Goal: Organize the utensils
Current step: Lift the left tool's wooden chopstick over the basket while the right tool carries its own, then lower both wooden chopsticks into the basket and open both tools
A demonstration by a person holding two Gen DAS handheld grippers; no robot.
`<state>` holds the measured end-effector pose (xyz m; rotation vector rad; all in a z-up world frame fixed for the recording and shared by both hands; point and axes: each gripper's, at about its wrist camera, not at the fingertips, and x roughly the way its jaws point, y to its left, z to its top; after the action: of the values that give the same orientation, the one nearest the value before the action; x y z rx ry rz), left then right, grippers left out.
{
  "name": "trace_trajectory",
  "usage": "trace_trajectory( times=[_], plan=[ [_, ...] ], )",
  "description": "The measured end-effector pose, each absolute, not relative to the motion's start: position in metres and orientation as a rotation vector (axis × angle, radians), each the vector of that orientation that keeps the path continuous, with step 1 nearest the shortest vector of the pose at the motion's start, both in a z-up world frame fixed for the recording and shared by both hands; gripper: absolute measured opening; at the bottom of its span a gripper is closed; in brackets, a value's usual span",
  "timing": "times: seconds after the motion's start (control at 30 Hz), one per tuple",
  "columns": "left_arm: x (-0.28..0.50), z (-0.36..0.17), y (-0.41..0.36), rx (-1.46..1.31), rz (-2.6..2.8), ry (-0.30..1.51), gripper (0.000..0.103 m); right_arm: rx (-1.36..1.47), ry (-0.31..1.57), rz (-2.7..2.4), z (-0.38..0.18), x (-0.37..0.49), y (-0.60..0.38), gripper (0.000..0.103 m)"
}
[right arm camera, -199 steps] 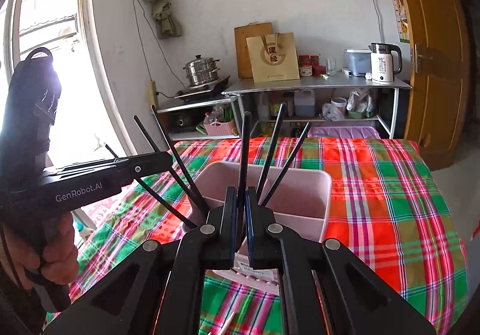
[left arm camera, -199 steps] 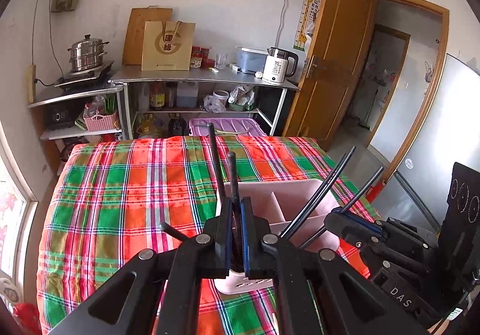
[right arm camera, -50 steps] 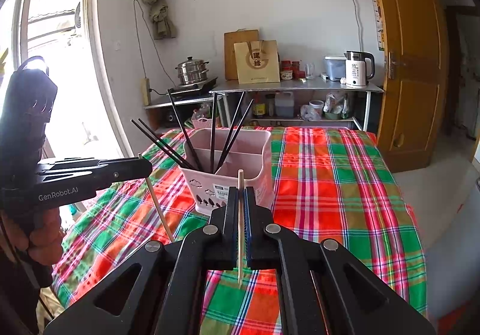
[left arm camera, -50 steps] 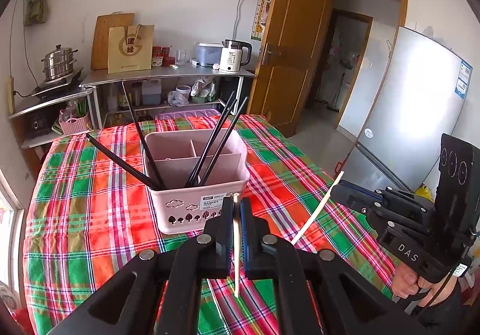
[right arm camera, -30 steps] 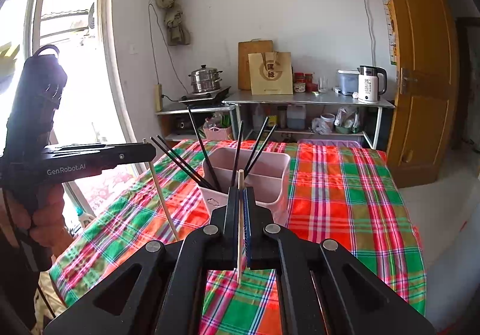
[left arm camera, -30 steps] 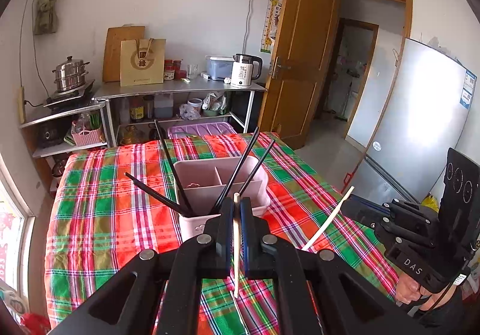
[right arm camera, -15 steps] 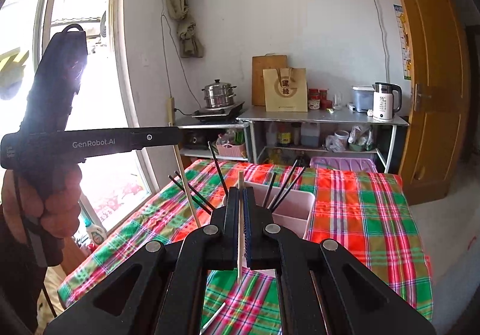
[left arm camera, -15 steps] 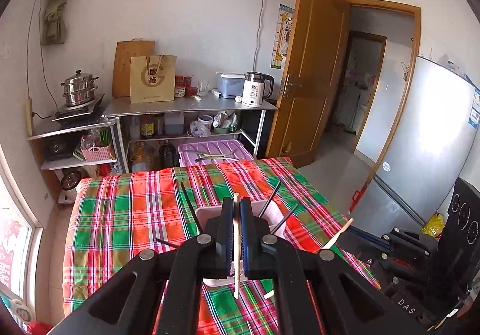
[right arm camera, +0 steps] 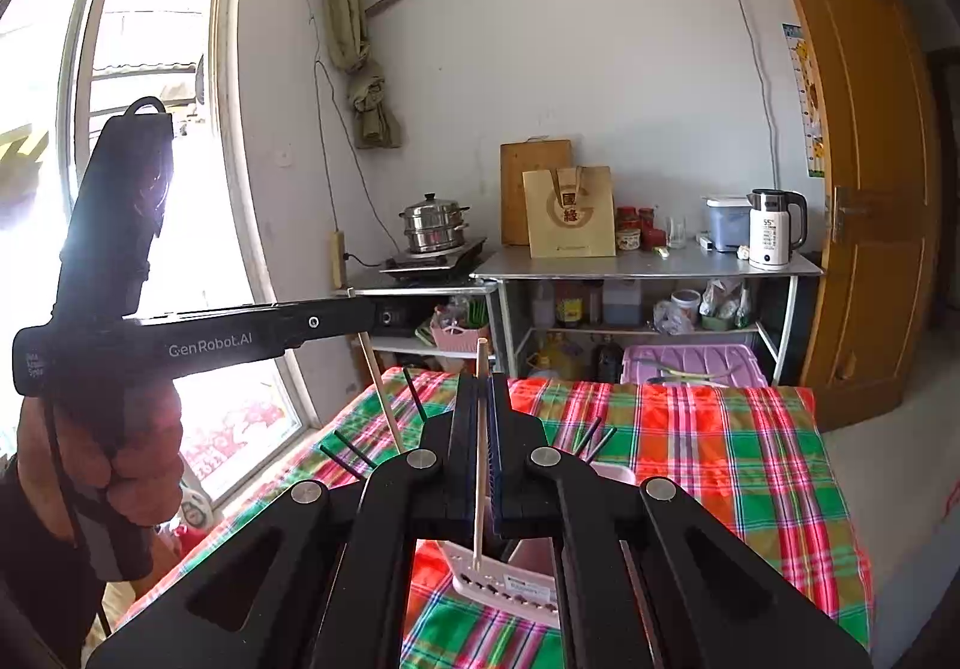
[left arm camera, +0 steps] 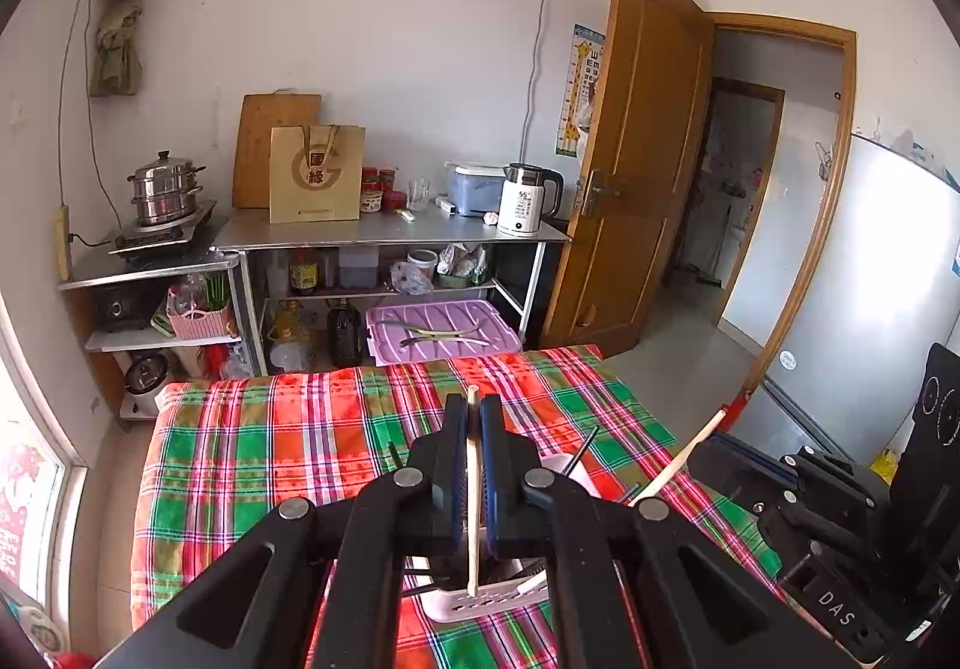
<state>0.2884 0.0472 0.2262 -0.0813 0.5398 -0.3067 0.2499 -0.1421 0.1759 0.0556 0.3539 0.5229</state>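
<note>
My left gripper (left arm camera: 474,417) is shut on a pale wooden chopstick (left arm camera: 473,489) that stands upright between its pads. The right gripper (right arm camera: 480,399) is likewise shut on a second pale wooden chopstick (right arm camera: 479,459). Each gripper hangs above the pink utensil basket (left arm camera: 480,603), which is mostly hidden under the jaws on the plaid tablecloth (left arm camera: 270,447). Several black chopsticks (right arm camera: 414,393) stick out of the basket (right arm camera: 510,579). In the right wrist view the left gripper (right arm camera: 354,318) shows at the left with its chopstick (right arm camera: 378,375) slanting down. In the left wrist view the right gripper (left arm camera: 708,447) appears at the lower right.
A metal shelf (left arm camera: 390,234) at the far wall carries a paper bag (left arm camera: 316,174), a kettle (left arm camera: 528,198) and jars. A steamer pot (left arm camera: 165,189) stands on a hob. A purple crate lid (left arm camera: 441,330) lies past the table. A wooden door (left arm camera: 636,159) stands open; a window (right arm camera: 150,189) is left.
Both grippers have risen and pulled back with their chopsticks, so the basket has slid down under the jaws and more of the far wall and shelf shows.
</note>
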Motion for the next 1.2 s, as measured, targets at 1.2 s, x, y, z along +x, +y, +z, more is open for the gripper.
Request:
trace_trajectory(
  times=[1.2],
  plan=[
    [0.301, 0.138, 0.046, -0.095, -0.357, 0.679, 0.006, 0.019, 0.534, 0.487, 0.112, 0.257, -0.138, 0.011]
  ],
)
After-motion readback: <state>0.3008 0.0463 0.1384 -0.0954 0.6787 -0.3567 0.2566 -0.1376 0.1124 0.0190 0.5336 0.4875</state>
